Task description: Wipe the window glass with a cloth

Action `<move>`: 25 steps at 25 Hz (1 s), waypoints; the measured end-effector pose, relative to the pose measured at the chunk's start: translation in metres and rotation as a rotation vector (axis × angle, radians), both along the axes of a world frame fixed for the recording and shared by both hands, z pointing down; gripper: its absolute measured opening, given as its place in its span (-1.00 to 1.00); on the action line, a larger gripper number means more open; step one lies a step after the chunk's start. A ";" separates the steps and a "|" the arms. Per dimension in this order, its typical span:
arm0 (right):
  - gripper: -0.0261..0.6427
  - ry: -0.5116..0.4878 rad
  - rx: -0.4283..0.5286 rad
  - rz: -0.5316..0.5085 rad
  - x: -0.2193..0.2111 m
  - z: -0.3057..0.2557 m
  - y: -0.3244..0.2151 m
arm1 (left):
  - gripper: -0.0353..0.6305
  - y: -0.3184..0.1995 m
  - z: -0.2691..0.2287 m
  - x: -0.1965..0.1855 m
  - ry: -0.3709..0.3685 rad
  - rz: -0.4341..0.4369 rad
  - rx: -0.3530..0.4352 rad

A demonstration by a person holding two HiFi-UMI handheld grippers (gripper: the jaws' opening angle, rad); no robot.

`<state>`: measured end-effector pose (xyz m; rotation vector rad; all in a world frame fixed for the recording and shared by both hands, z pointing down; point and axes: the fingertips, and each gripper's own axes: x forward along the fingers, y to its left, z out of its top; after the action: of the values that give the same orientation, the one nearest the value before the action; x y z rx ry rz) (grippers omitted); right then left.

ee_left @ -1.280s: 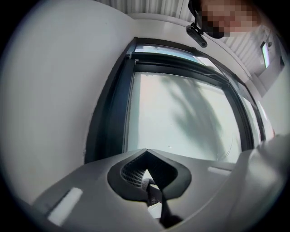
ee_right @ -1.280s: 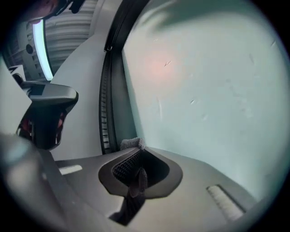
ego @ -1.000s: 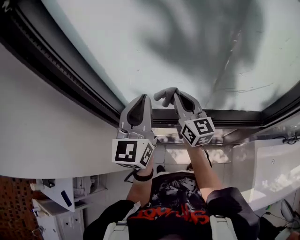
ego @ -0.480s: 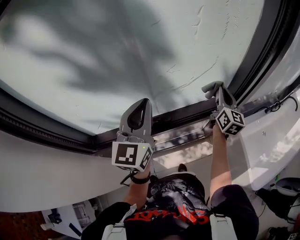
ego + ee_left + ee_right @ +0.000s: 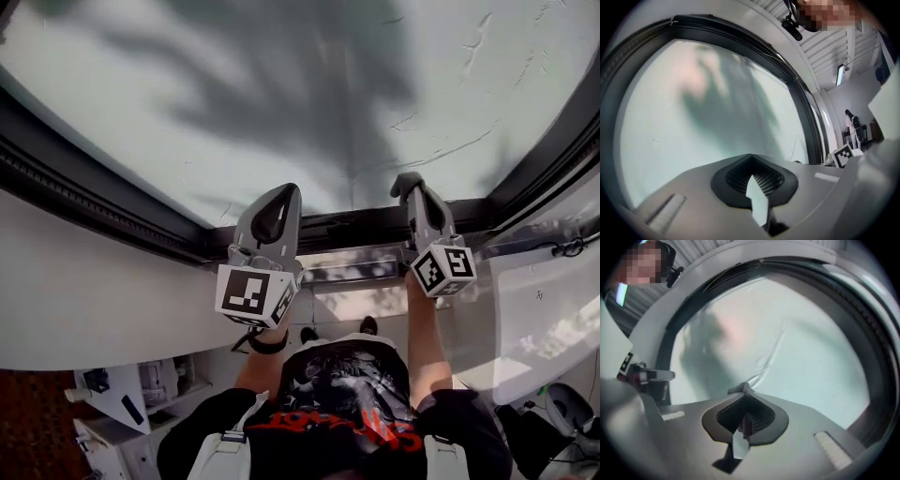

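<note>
The window glass point(image 5: 281, 84) fills the top of the head view, pale, with a dark shadow across it and thin streaks point(image 5: 441, 155). My right gripper point(image 5: 410, 185) is shut on a small grey cloth point(image 5: 405, 180), whose tip is at the lower edge of the pane just above the black frame point(image 5: 94, 202). In the right gripper view the cloth point(image 5: 740, 389) pokes out between the closed jaws of the right gripper point(image 5: 745, 392), in front of the glass point(image 5: 797, 348). My left gripper point(image 5: 279, 195) is shut and holds nothing, pointing at the glass point(image 5: 708, 112) to the left of the right one.
A white wall and sill point(image 5: 94, 300) run below the black frame. A cable point(image 5: 567, 248) lies on the white ledge at the right. White furniture point(image 5: 122, 394) stands on the floor at the lower left. A person stands far off in the room point(image 5: 851, 124).
The right gripper swept the cloth right toward the frame's corner, then came back partway left along the bottom of the pane. The left gripper stayed shut, about where it was.
</note>
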<state>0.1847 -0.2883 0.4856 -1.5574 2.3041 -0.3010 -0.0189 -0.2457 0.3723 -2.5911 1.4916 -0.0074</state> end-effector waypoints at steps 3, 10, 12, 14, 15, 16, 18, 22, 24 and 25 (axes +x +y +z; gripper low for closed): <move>-0.87 0.014 0.016 -0.271 -0.135 0.003 0.019 | -0.95 0.015 0.005 -0.055 0.004 -0.057 -0.033; -0.87 0.077 -0.017 -0.605 -0.351 -0.003 0.044 | -0.95 0.055 0.012 -0.153 -0.089 -0.044 -0.085; -0.87 0.068 -0.039 -0.654 -0.393 -0.003 0.042 | -0.95 0.056 0.000 -0.172 -0.048 -0.072 -0.053; -0.87 0.083 -0.057 -0.688 -0.428 0.001 0.039 | -0.95 0.058 -0.012 -0.187 0.031 -0.111 -0.014; -0.87 0.100 -0.058 -0.690 -0.438 0.003 0.037 | -0.95 0.059 -0.017 -0.192 0.067 -0.132 0.005; -0.87 0.118 -0.054 -0.678 -0.441 0.005 0.033 | -0.95 0.059 -0.021 -0.196 0.088 -0.153 0.021; -0.87 0.128 -0.051 -0.626 -0.421 0.008 0.024 | -0.95 0.059 -0.024 -0.202 0.094 -0.195 0.047; -0.87 0.047 -0.040 -0.460 -0.312 -0.002 0.007 | -0.95 0.050 -0.014 -0.204 0.104 -0.224 0.017; -0.87 0.041 -0.018 -0.335 -0.242 -0.010 -0.002 | -0.95 0.037 -0.003 -0.186 0.113 -0.188 -0.027; -0.87 0.042 -0.014 -0.267 -0.205 -0.012 -0.005 | -0.95 0.031 0.001 -0.174 0.118 -0.163 -0.042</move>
<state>-0.0202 -0.2931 0.4735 -1.2718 2.5493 -0.3539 -0.1928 -0.2146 0.3732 -2.5337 1.7580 0.0979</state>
